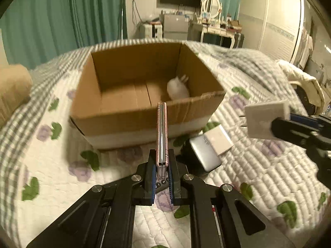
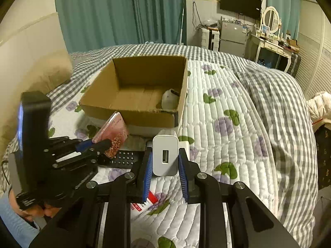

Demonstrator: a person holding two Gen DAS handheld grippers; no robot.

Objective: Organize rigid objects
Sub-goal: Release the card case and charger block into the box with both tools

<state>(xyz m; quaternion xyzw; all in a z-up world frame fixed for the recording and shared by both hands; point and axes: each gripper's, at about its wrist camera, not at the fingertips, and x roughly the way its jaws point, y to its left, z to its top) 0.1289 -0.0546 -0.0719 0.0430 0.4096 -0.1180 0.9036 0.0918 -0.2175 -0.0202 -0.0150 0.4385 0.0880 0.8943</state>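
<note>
Left wrist view: the left hand-held gripper (image 1: 162,175) clamps a pink case (image 1: 161,132) edge-on at center frame, before the cardboard box (image 1: 128,119) on the bed (image 1: 258,165). Right wrist view: the right hand-held gripper (image 2: 165,171) grips a white charger (image 2: 165,155) at lower center, below the box.

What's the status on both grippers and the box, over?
Left gripper shut on thin pink phone. Right gripper shut on white USB charger block. Open brown cardboard box ahead, one white item inside. Path clear.
</note>
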